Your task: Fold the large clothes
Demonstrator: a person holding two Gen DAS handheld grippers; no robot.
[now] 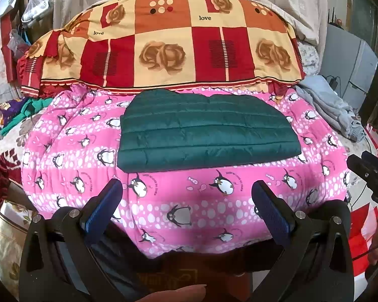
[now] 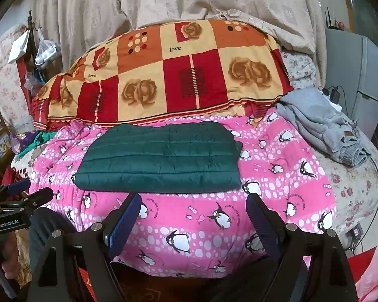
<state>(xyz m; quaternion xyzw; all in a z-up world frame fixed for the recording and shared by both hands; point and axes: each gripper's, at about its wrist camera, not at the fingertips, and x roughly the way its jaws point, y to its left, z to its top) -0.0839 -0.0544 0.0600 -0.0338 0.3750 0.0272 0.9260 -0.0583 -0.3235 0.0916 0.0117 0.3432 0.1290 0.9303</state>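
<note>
Bed (image 2: pixel 360 201) carried a pink penguin blanket (image 2: pixel 189 226) spread across its middle. Green quilted jacket (image 2: pixel 161 161) lay folded flat on the blanket, toward its far edge. Behind the jacket, a red-and-orange checked quilt (image 2: pixel 168 75) sat heaped. Right of the jacket, a grey sweatshirt (image 2: pixel 322 123) lay crumpled, partly off the blanket.

- The left wrist view looks forward between the two open fingers of the left gripper (image 1: pixel 186 188), from the near edge of the pink penguin blanket (image 1: pixel 63 151), facing the far red and yellow quilt (image 1: pixel 163 45).
- The right wrist view looks the same way from the right gripper (image 2: pixel 194 201), a little more to the right.
- Both views share the green folded jacket (image 1: pixel 204 130) (image 2: pixel 161 161), near in each.
- Each view catches the other gripper at its edge.
</note>
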